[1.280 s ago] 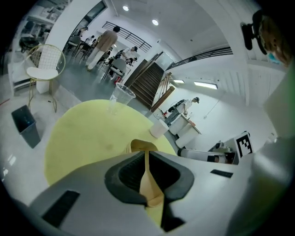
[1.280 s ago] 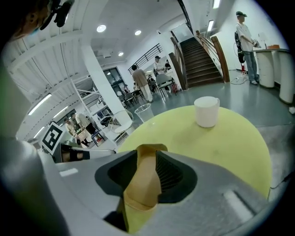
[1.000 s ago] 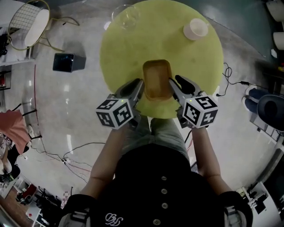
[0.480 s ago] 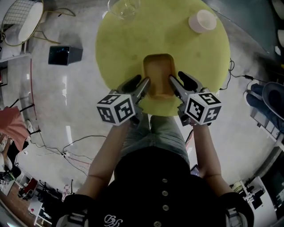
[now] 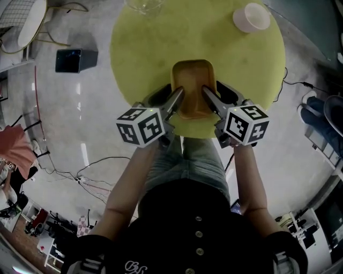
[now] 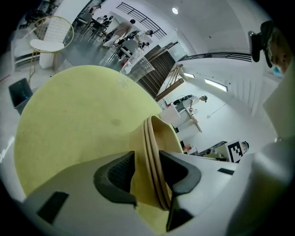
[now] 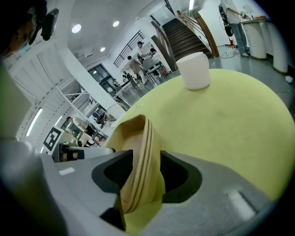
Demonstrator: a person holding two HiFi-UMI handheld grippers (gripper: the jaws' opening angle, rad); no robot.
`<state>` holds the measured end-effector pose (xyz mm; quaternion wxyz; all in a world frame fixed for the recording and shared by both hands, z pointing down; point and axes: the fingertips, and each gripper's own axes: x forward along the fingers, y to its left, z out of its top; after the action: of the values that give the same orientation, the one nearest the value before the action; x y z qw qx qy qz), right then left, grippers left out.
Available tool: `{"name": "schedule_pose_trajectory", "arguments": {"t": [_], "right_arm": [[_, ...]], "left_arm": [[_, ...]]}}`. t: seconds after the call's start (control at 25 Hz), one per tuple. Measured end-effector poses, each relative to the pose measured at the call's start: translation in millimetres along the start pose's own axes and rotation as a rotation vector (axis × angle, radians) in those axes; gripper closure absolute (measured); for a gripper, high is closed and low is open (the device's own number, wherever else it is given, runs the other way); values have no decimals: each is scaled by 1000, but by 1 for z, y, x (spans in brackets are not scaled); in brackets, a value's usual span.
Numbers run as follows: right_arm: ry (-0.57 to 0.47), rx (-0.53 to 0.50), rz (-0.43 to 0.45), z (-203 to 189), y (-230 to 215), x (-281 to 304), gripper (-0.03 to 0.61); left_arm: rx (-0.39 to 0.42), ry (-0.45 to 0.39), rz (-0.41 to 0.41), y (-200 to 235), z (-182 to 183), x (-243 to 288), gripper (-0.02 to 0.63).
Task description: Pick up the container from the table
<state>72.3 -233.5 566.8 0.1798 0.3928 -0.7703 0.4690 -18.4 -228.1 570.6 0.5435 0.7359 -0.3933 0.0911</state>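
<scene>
A tan rectangular container (image 5: 193, 80) sits on the round yellow-green table (image 5: 161, 43) near its front edge. My left gripper (image 5: 168, 99) straddles the container's left wall, my right gripper (image 5: 216, 96) its right wall. In the left gripper view the ribbed wall (image 6: 154, 152) stands between the spread pads of the left gripper (image 6: 147, 173), with a gap on each side. In the right gripper view the container wall (image 7: 138, 156) likewise stands loose inside the right gripper (image 7: 146, 177), whose jaws are opening. Neither gripper presses on the container.
A white cup (image 5: 252, 16) stands at the table's far right, also seen as the cup (image 7: 193, 69) in the right gripper view. A clear glass bowl (image 5: 143, 5) sits at the far edge. On the floor to the left are a black box (image 5: 75, 59) and a wire chair (image 5: 21, 21).
Both grippers have sunk with the container onto the table. Their jaws have spread away from its walls, letting it go.
</scene>
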Motion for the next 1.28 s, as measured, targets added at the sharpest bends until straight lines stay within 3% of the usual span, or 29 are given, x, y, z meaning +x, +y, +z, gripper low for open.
{"name": "schedule_pose_trajectory", "arguments": {"t": [0.24, 0.44, 0.64, 0.96, 1.28], "right_arm": [[22, -1, 24, -6, 4, 4, 405], [9, 4, -8, -6, 4, 8, 407], [-5, -11, -61, -3, -1, 7, 469], [-28, 2, -43, 3, 8, 1, 483], [-49, -49, -31, 14, 27, -11, 483]], "left_arm": [[-14, -4, 10, 0, -5, 7, 463], [-26, -21, 35, 2, -4, 8, 463], [-34, -33, 47, 5, -4, 7, 465], [-57, -58, 32, 4, -1, -1, 474], [-43, -89, -4, -9, 13, -18, 479]]}}
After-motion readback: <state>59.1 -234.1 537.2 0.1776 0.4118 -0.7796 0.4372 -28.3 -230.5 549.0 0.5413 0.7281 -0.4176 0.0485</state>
